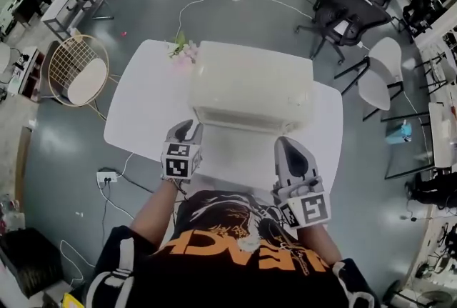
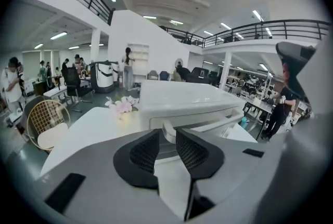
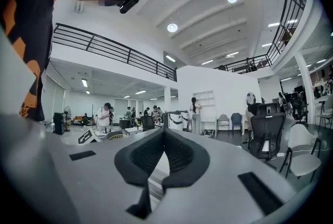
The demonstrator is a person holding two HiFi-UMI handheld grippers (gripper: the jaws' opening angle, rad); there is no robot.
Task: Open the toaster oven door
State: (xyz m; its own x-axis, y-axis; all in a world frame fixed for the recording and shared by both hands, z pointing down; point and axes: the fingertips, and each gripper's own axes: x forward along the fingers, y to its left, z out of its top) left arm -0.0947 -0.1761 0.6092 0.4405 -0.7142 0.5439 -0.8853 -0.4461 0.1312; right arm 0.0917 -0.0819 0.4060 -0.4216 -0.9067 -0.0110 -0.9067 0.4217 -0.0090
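Observation:
A white toaster oven stands on the white table, its door shut and facing me. In the left gripper view the oven fills the middle, with its pale bar handle running across the top of the door. My left gripper is open at the door's left end; the handle's left tip shows in the gap just past the fingertips, untouched. My right gripper hovers near the table's front edge, to the right and short of the oven. Its jaws are shut on nothing and tilt upward.
A small bunch of pink and white flowers sits at the oven's back left corner. A round wire chair stands left of the table, white and black chairs to the right. A power strip lies on the floor.

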